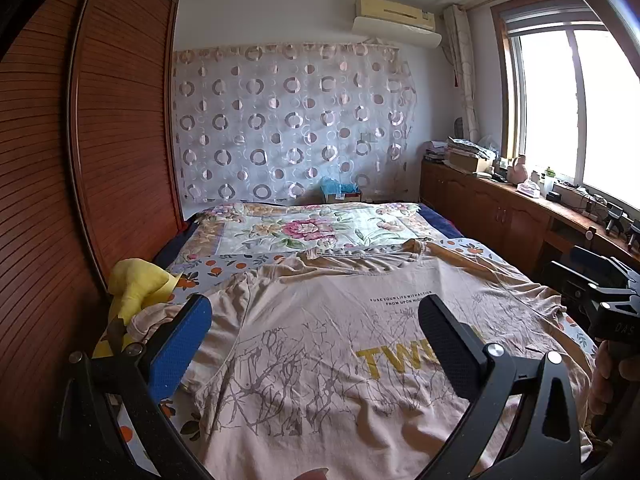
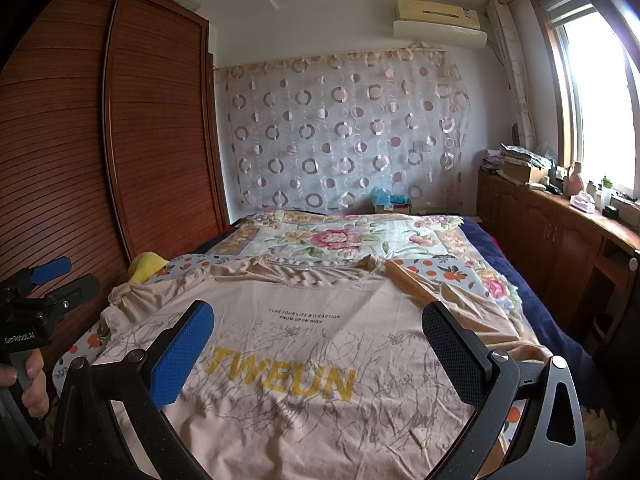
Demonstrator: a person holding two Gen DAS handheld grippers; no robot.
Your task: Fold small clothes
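Wide-open fingers of the left gripper and the right gripper hang empty above a beige T-shirt, spread flat, print up, across the near end of the bed, collar toward the far edge.

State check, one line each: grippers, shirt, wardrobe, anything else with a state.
left gripper: open, empty, above the shirt
right gripper: open, empty, above the shirt
T-shirt: spread flat on the bed, print up, unfolded, wrinkled
yellow garment: bunched at the bed's left edge
wardrobe doors: closed
window blind: raised most of the way
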